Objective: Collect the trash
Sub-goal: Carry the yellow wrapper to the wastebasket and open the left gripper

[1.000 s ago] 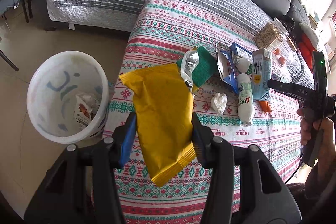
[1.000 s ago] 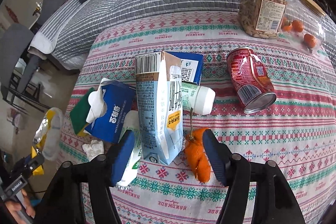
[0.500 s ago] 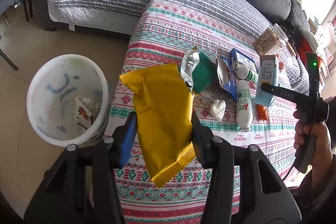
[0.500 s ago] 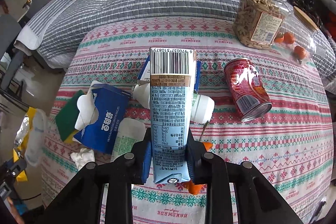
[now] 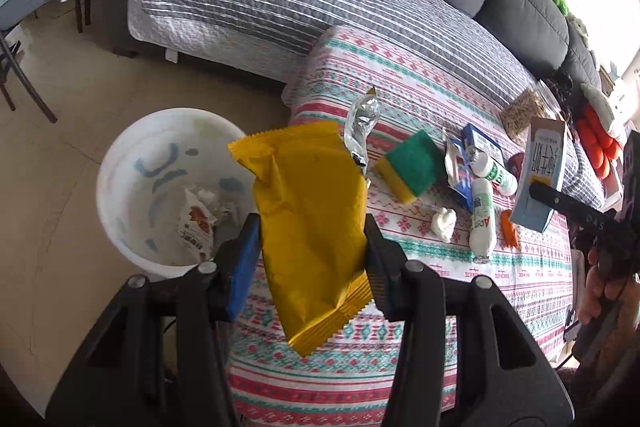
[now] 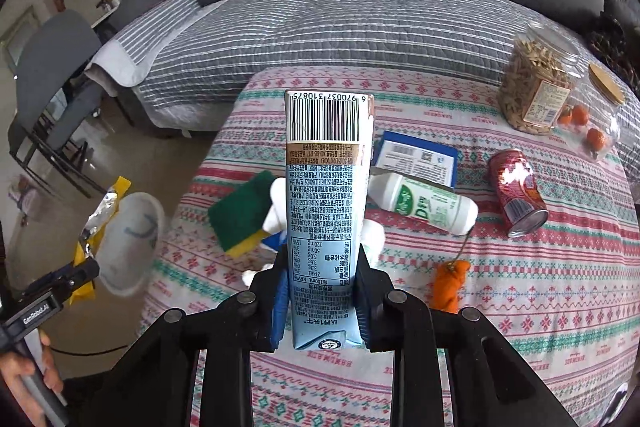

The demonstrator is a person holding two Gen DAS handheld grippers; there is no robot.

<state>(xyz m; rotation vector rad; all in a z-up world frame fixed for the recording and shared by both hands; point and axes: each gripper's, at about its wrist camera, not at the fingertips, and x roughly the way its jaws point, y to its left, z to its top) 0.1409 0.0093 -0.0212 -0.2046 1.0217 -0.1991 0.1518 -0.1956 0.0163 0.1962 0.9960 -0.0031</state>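
Left gripper (image 5: 310, 259) clamping yellow wrapper (image 5: 310, 223) beside bin (image 5: 120, 187); right gripper (image 6: 320, 297) just closed on milk carton (image 6: 326, 203), lifted clear of tablecloth (image 6: 520, 307).

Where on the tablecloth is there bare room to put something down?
The near strip below the orange peel and the far strip toward the sofa are bare. The middle is crowded: sponge, bottle, blue box, can.
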